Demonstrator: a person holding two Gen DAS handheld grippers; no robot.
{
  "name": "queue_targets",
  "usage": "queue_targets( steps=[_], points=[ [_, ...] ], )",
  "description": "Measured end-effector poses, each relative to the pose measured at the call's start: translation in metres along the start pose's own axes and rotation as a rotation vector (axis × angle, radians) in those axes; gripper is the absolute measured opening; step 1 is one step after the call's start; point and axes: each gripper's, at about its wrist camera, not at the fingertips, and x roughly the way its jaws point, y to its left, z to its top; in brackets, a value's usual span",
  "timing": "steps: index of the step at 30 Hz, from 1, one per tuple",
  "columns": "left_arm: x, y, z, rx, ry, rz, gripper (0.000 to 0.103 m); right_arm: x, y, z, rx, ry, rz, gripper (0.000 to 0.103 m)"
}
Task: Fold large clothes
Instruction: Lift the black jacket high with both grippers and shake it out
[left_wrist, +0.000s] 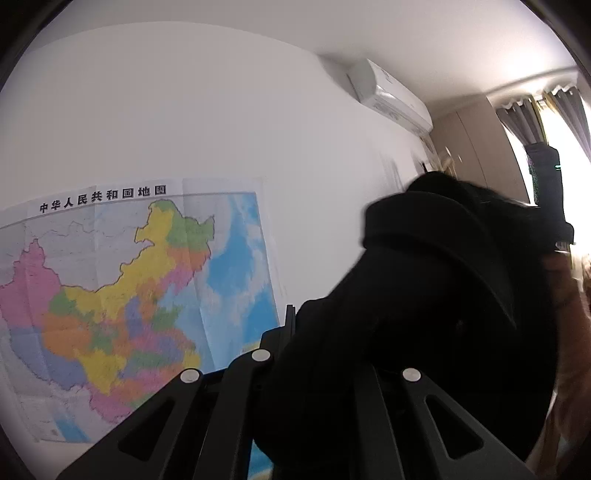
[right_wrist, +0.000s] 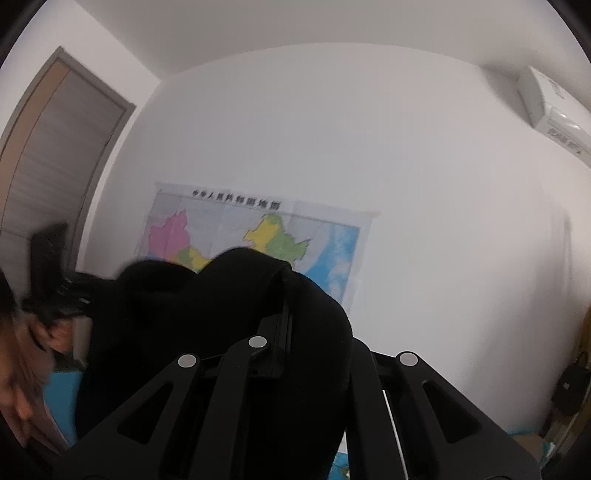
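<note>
Pinching a black garment (left_wrist: 424, 295) between closed jaws, the left gripper (left_wrist: 291, 325) is facing a wall map (left_wrist: 122, 295), cloth bunching rightward from its tips. The right gripper (right_wrist: 286, 295) is likewise clamping the garment (right_wrist: 221, 314), fabric draping over its jaws.

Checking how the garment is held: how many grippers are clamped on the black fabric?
2. The left gripper is shut on the black garment, lifted before the wall map; the right gripper is shut on another bunch of it.
</note>
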Motion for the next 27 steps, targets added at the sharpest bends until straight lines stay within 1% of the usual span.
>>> queue_targets(
  steps=[1,3,5,6,8,9,10,11,12,13,14,15,16,17,18,20,21,24,25,27],
  points=[
    [0.000,-0.003,-0.007,0.014,0.022,0.005,0.005,0.017,-0.001,-0.015,0.015,0.027,0.027,0.004],
    [0.005,-0.004,-0.025,-0.003,0.088,0.002,0.005,0.049,-0.006,-0.040,0.062,0.095,0.075,0.004],
    [0.033,0.009,-0.055,-0.091,0.210,-0.018,0.005,0.103,-0.011,-0.084,0.120,0.218,0.116,0.005],
    [0.053,0.017,-0.075,-0.129,0.273,0.001,0.005,0.121,-0.012,-0.101,0.133,0.258,0.123,0.005],
    [0.096,0.032,-0.115,-0.180,0.388,0.039,0.005,0.177,-0.013,-0.159,0.178,0.386,0.137,0.005],
    [0.119,0.043,-0.141,-0.220,0.460,0.058,0.005,0.195,-0.012,-0.181,0.215,0.434,0.149,0.005],
    [0.135,0.049,-0.161,-0.250,0.509,0.055,0.005,0.220,-0.014,-0.213,0.279,0.512,0.174,0.005],
    [0.154,0.056,-0.184,-0.274,0.563,0.065,0.005,0.238,-0.007,-0.239,0.267,0.564,0.171,0.004],
    [0.179,0.061,-0.216,-0.280,0.645,0.101,0.005,0.258,0.000,-0.272,0.246,0.626,0.155,0.004],
    [0.194,0.062,-0.238,-0.271,0.698,0.105,0.005,0.271,0.005,-0.298,0.279,0.689,0.172,0.004],
    [0.208,0.063,-0.262,-0.272,0.756,0.126,0.005,0.282,0.011,-0.324,0.282,0.753,0.179,0.004],
    [0.223,0.066,-0.286,-0.285,0.812,0.146,0.004,0.292,0.016,-0.346,0.269,0.789,0.170,0.004],
    [0.237,0.069,-0.311,-0.298,0.866,0.149,0.005,0.297,0.021,-0.361,0.257,0.813,0.163,0.004],
    [0.247,0.074,-0.327,-0.317,0.894,0.171,0.005,0.304,0.025,-0.376,0.244,0.837,0.158,0.004],
    [0.253,0.081,-0.338,-0.345,0.904,0.184,0.004,0.314,0.025,-0.391,0.279,0.863,0.155,0.004],
    [0.261,0.095,-0.349,-0.407,0.907,0.183,0.004,0.325,0.019,-0.396,0.307,0.865,0.144,0.004],
    [0.263,0.100,-0.350,-0.425,0.899,0.180,0.004,0.330,0.015,-0.395,0.327,0.857,0.142,0.004],
    [0.263,0.109,-0.336,-0.417,0.860,0.182,0.005,0.345,0.001,-0.382,0.334,0.823,0.144,0.004],
    [0.265,0.114,-0.332,-0.426,0.839,0.181,0.005,0.350,-0.005,-0.383,0.328,0.809,0.139,0.004],
    [0.277,0.123,-0.332,-0.434,0.835,0.185,0.005,0.365,-0.020,-0.390,0.366,0.797,0.115,0.004]
  ],
)
